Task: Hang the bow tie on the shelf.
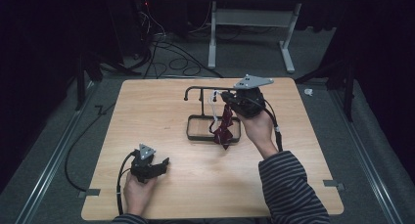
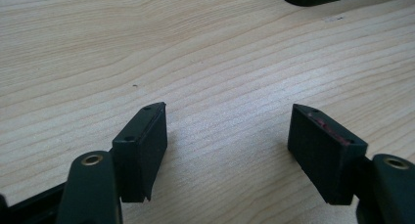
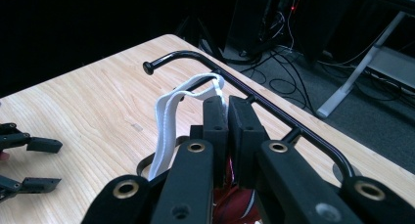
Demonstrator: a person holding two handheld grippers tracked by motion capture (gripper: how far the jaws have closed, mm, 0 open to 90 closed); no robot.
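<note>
At centre of the high view, the right gripper [image 1: 226, 98] has its fingers closed on the white strap loop [image 3: 169, 111] of a dark red patterned fabric item [image 1: 223, 128], held beside the black metal hanging rack [image 1: 195, 89] on the light wooden bench [image 1: 147, 111]. Hanging is judged in progress; the loop must next be guided over the rack's knobbed arm end [image 3: 148, 67]. At lower left, the left gripper [image 1: 152, 166] rests wide open and empty.

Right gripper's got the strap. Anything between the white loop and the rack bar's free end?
Nothing visible. The right gripper is shut on the white strap, whose loop hangs just beside the black rack bar. The bar's knobbed end is bare. The left gripper rests apart, open.
</note>
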